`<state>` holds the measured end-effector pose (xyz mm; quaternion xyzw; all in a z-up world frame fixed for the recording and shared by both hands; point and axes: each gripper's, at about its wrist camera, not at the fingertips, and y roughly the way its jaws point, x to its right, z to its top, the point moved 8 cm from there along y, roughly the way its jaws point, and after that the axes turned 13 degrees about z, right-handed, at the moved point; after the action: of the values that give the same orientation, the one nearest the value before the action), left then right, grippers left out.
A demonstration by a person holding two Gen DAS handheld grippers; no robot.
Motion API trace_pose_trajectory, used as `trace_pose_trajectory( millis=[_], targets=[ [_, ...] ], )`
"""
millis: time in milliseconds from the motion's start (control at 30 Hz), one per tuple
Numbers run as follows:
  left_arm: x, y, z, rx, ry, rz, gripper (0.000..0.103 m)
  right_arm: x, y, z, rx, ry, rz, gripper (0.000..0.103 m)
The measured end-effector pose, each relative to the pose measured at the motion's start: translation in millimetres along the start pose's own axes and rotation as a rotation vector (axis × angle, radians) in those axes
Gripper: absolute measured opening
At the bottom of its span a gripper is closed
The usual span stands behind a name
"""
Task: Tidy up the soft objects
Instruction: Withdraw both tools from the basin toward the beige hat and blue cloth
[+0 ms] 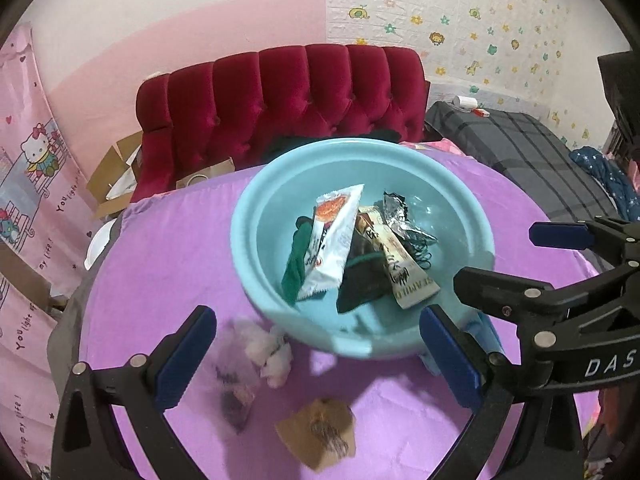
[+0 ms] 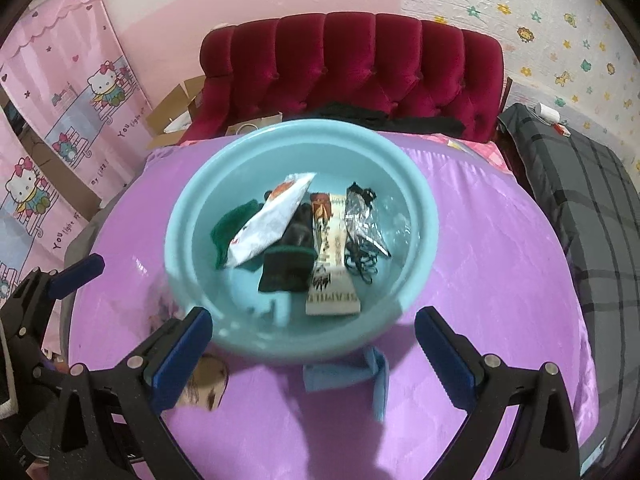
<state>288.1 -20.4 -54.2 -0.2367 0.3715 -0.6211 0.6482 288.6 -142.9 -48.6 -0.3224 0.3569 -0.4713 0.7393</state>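
Turquoise plastic basin (image 1: pixel 256 216) sits mid-bed on the purple sheet (image 1: pixel 168 264), holding a white packet (image 1: pixel 332 248), green socks (image 1: pixel 298 256) and a cream sachet (image 1: pixel 404 272). My left claw (image 1: pixel 316 356) and right claw (image 2: pixel 312 356) are both spread wide, gripping nothing. A blue cloth (image 2: pixel 348 376) lies by the basin's near rim.

The basin (image 2: pixel 182 216) sat mid-frame on the bedspread (image 2: pixel 500 280), packets (image 2: pixel 276 216) and socks (image 2: pixel 286 272) inside it. A folded cloth (image 2: pixel 348 376) lay just below it, a crumpled wrapper (image 2: pixel 206 380) lower left, the headboard (image 2: pixel 352 64) behind.
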Motion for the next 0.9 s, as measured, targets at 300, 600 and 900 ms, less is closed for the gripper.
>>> trace_pose_trajectory(
  millis=[300, 600, 900],
  targets=[
    [-4, -30, -30, 0.016, -0.011, 0.017, 0.103, -7, -25, -31, 0.003, -0.02, 0.005, 0.103],
    [-7, -45, -67, 0.025, -0.03, 0.03, 0.103, -9, -29, -74, 0.011, -0.019, -0.005, 0.103],
    [-2, -41, -111, -0.006, -0.04, 0.031, 0.103, -7, -27, -112, 0.027, -0.022, -0.019, 0.103]
  ],
)
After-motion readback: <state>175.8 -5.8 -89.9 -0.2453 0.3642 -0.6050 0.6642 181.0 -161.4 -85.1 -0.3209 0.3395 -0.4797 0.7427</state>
